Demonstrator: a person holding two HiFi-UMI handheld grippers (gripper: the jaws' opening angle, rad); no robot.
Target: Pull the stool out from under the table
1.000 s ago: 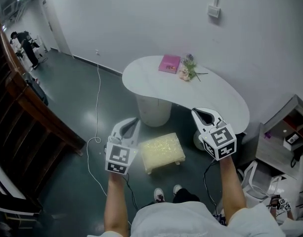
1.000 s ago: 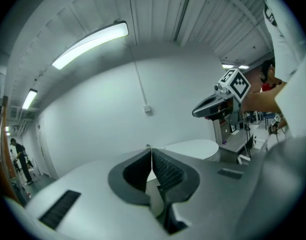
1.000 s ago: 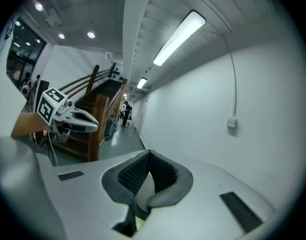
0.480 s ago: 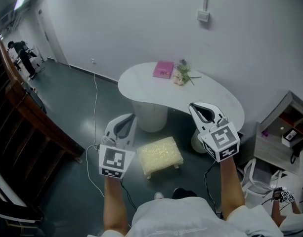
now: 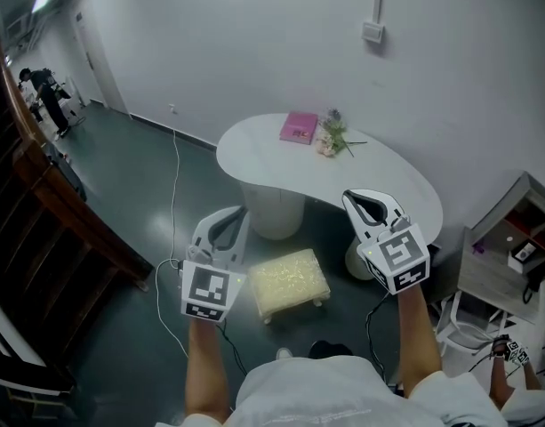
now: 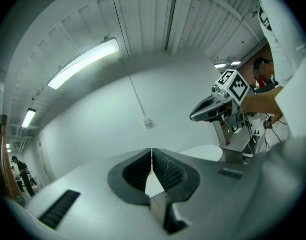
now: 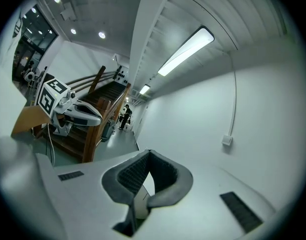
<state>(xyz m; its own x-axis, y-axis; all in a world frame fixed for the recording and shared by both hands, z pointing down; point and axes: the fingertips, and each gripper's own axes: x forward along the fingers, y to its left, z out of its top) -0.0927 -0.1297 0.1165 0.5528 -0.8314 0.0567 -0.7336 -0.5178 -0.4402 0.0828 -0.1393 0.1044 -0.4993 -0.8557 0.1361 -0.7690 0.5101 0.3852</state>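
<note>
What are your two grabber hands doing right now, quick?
The white left gripper: fingers closed, holding nothing.
The white right gripper: fingers closed, holding nothing.

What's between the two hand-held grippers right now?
In the head view, the yellow stool, down on the floor, shows between the left hand-held gripper and the right hand-held gripper. Both are shut, empty, and not touching it.
</note>
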